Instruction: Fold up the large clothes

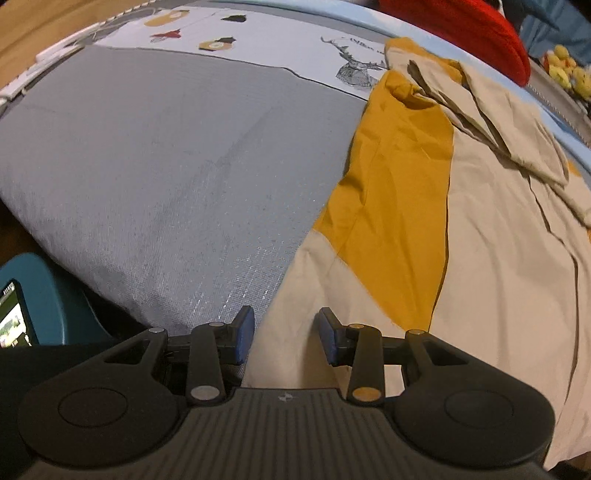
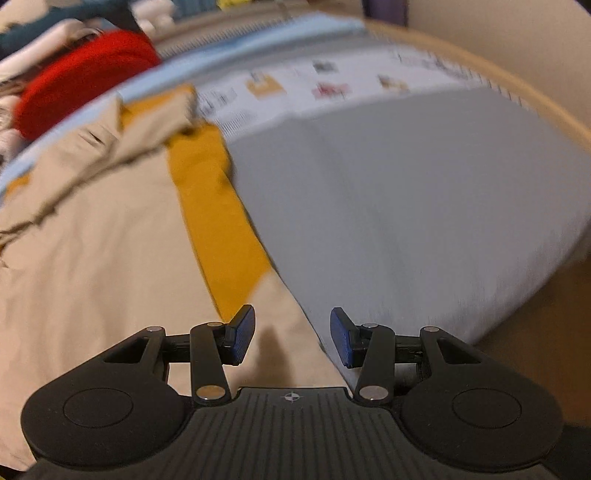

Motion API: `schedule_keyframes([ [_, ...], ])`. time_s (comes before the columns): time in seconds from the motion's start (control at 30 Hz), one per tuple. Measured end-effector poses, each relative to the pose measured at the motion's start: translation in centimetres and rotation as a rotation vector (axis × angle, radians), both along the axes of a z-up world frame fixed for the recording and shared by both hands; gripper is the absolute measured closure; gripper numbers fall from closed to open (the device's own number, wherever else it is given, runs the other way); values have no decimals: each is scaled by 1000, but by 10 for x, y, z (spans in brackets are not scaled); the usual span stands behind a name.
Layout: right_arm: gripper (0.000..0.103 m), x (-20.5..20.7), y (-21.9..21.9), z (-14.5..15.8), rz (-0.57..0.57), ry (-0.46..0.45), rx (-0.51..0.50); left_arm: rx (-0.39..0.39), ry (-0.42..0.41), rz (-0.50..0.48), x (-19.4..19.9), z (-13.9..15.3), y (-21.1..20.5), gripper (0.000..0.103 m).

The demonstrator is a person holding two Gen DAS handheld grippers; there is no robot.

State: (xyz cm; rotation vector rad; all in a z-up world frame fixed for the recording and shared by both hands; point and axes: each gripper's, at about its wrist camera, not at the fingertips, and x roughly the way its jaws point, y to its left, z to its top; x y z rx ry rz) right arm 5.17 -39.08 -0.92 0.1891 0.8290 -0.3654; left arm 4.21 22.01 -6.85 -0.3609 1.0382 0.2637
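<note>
My left gripper (image 1: 286, 334) and right gripper (image 2: 291, 336) both stood half open, holding nothing, over the near hem of the beige and mustard coat (image 1: 480, 221) lying flat on the grey bed (image 1: 166, 166) (right view blurred). I judged each should pinch one hem corner squarely.

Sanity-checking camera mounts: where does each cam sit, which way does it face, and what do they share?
Left wrist: on the left gripper, tilted down over the garment's near left edge; beige-and-mustard garment to the right, grey bedding to the left. Own body: open blue pads.
Right wrist: on the right gripper, tilted down over the garment's near right edge; garment left, bedding right. Open pads. Blurred.
Shared: garment, bedding, printed sheet, red cloth.
</note>
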Motion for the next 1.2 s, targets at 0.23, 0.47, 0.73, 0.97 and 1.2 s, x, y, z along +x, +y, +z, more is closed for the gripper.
schedule_keyframes([
  [0.23,71,2,7,-16,18,44,-4,20,-40,-59,-9,13,-8,100],
  [0.47,100,-12,2,9,-4,-39,27,-73,-46,-5,-12,18,2,99],
  [0.73,78,-7,-2,-8,-25,38,32,-83,-2,0,-6,3,0,77],
  [0.97,74,-2,3,-11,-5,54,17,-40,-3,-21,-1,1,-7,77],
  [1.2,99,-6,7,-1,12,2,-17,-11,-25,-46,-4,7,-11,100],
])
